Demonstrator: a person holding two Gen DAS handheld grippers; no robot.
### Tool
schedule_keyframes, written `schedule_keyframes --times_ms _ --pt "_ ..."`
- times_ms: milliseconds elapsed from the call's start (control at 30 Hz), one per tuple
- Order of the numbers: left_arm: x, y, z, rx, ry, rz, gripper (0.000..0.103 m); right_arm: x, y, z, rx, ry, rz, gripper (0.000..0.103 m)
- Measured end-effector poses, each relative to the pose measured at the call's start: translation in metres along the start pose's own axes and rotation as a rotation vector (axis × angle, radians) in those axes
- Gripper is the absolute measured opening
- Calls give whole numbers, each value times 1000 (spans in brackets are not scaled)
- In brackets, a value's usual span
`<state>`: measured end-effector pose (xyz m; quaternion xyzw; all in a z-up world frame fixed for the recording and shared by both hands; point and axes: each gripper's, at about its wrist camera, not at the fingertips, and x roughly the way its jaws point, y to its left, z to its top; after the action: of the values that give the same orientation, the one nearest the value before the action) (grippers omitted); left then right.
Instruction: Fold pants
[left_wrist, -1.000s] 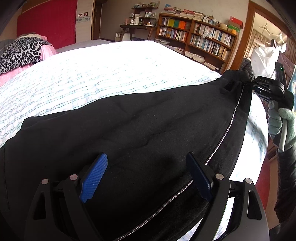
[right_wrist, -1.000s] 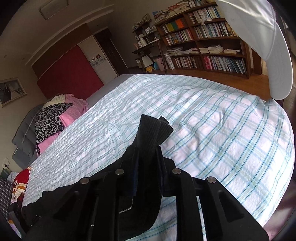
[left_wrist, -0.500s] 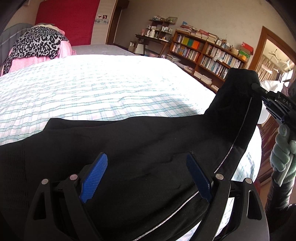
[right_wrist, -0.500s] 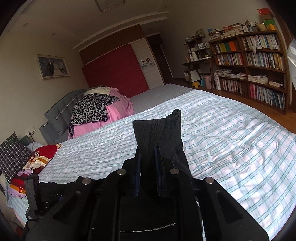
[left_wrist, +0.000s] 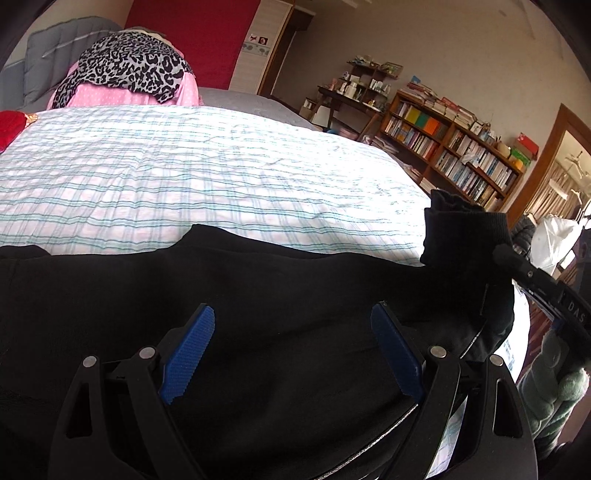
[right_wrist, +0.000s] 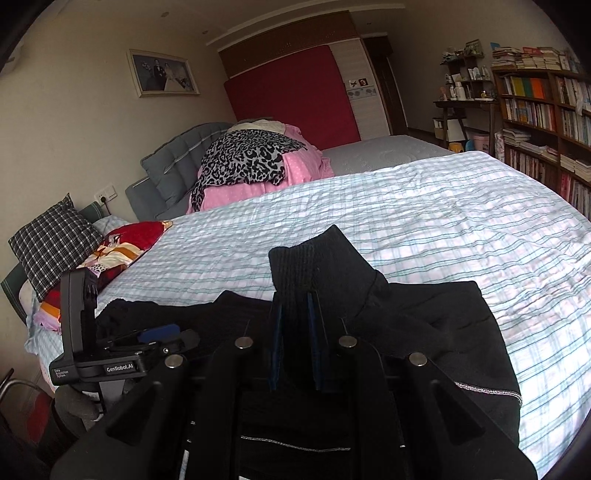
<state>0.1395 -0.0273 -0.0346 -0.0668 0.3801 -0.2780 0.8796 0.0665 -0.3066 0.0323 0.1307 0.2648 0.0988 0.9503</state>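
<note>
The black pants (left_wrist: 258, 295) lie across the near edge of the bed (left_wrist: 221, 177). The right gripper (right_wrist: 295, 317) clenches the cuff (right_wrist: 306, 258); the left gripper (left_wrist: 291, 347) is spread wide, probably touching nothing. Carry the cuff toward 9 o'clock, keeping edges aligned.

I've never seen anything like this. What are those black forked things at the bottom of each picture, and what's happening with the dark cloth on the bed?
No robot here: a person holds a two-fingered hand-held gripper in each hand, and each carries a wide-angle camera looking along its fingers. One picture comes from the left hand-held gripper, the other from the right hand-held gripper. On the plaid bedspread lie black pants waiting to be folded. The right one is shut on the ribbed cuff of a pant leg, lifting it. The left one is open over the pants, gripping nothing. At the head of the bed sits a leopard-print cloth on pink bedding.
</note>
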Motion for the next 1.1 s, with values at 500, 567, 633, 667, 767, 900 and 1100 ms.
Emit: schedule_keyframes --times_ms 500,567,633,667,767,900,1100 --pt "-17 22 -9 -56 -21 5 86 63 82 -69 -173 155 47 13" --pt "-18 24 -8 -61 -24 5 86 69 88 -77 -188 172 45 13" --pt "-19 25 -9 -63 -26 5 86 72 93 -82 -209 166 29 13" --pt "-19 25 -9 -62 -25 4 86 72 95 -83 -214 160 25 13" --pt "-19 26 -7 -60 -25 5 86 72 97 -78 -202 139 33 13" --pt "-24 27 -6 -67 -37 10 86 71 100 -71 -181 110 53 13" --pt "-34 38 -3 -93 -67 28 86 85 115 -82 -209 145 88 13"
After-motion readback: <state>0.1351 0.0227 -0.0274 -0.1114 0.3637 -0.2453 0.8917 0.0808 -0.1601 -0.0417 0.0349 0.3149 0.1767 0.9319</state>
